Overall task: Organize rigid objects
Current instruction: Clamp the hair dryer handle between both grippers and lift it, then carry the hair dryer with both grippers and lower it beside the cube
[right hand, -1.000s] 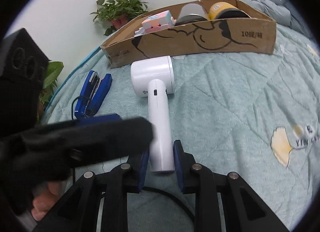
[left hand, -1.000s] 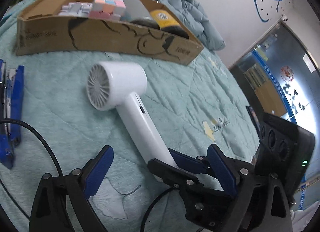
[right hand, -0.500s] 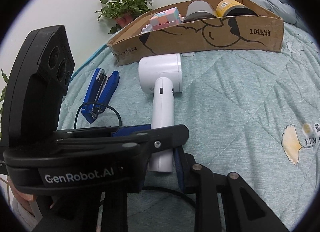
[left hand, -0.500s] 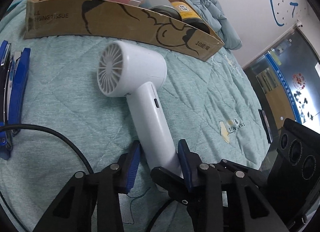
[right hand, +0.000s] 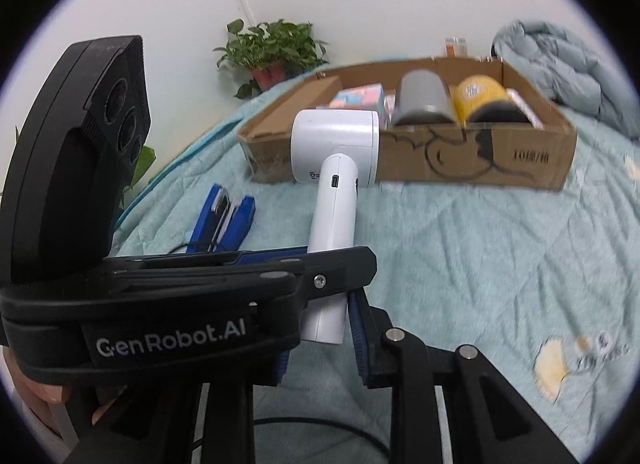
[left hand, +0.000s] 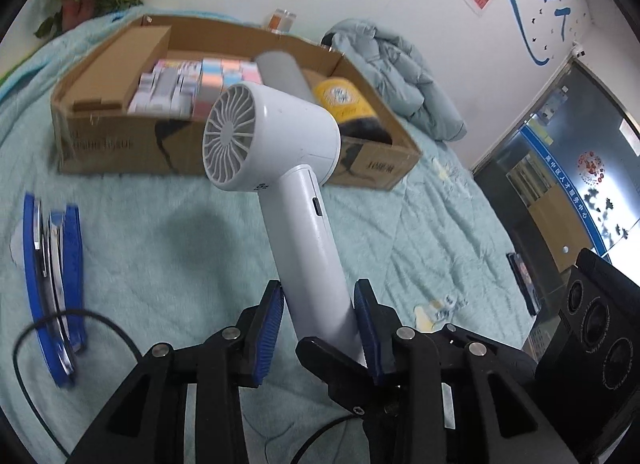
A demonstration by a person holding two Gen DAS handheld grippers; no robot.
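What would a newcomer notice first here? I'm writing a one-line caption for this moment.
The white handheld hair dryer stands out, lifted above the pale green quilt, its handle clamped by both the left gripper and the right gripper. Behind it sits the open brown cardboard box with a yellow can and pastel blocks inside. A blue stapler lies on the quilt to the left.
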